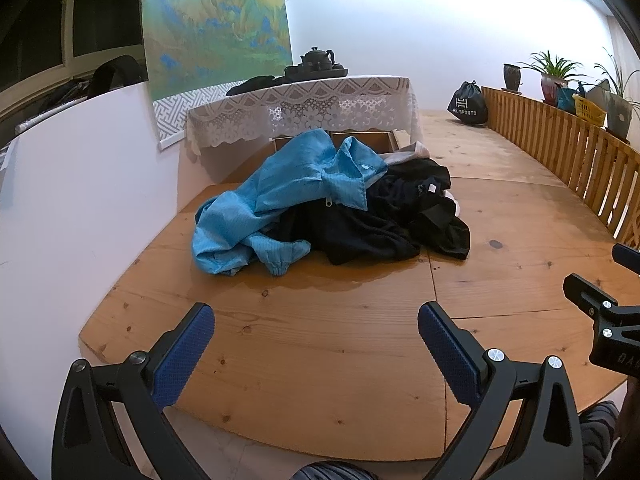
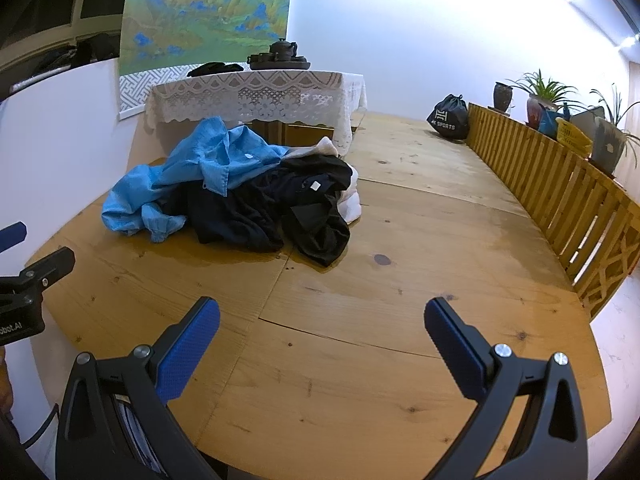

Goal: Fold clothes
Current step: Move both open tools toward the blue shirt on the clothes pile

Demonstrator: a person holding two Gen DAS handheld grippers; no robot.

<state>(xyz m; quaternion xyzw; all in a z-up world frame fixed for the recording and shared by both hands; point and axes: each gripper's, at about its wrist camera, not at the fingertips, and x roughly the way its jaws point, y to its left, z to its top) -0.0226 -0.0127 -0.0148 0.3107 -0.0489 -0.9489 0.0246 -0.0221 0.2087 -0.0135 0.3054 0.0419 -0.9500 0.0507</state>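
A heap of clothes lies on the wooden platform (image 1: pixel 320 340): a light blue jacket (image 1: pixel 288 192) (image 2: pixel 180 176) on the left, black garments (image 1: pixel 400 216) (image 2: pixel 280 208) to its right, and a white garment (image 2: pixel 352 200) underneath at the back. My left gripper (image 1: pixel 316 328) is open, hovering near the platform's front edge, well short of the heap, with nothing between its fingers. My right gripper (image 2: pixel 322 320) is open too, beside it to the right, also empty. Each gripper shows at the edge of the other's view.
A low table with a lace cloth (image 1: pixel 304 108) (image 2: pixel 256 96) and a dark tea set (image 1: pixel 320 62) stands behind the heap. A wooden railing (image 1: pixel 560 148) (image 2: pixel 560 184) runs along the right, with potted plants and a black drawstring bag (image 1: pixel 468 104) nearby. A white wall (image 1: pixel 80 184) borders the left.
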